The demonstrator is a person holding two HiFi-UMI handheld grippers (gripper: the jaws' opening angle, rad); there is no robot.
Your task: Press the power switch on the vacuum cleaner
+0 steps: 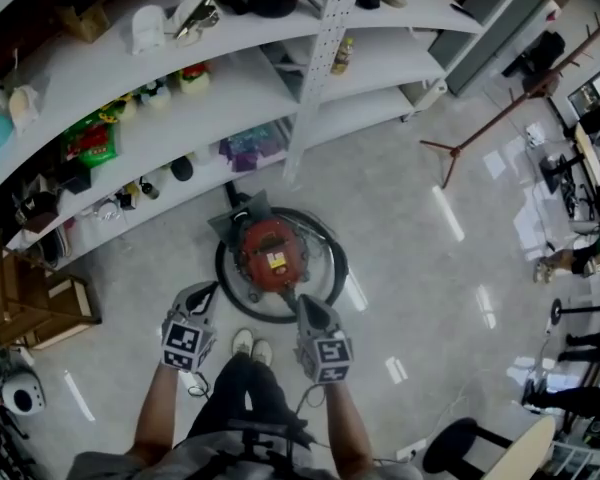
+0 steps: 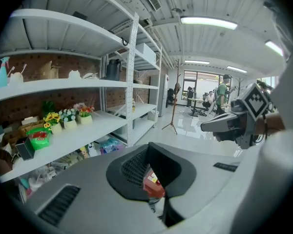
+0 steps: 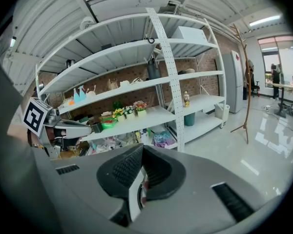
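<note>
Grey floor [image 1: 410, 218], white shelving [image 1: 250, 93], red vacuum cleaner [image 1: 270, 253]

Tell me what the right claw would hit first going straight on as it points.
Probably the red round vacuum cleaner on the floor: the right claw aims at it from above, nothing between. Depth is unclear; the black hose looped round it lies close.
</note>
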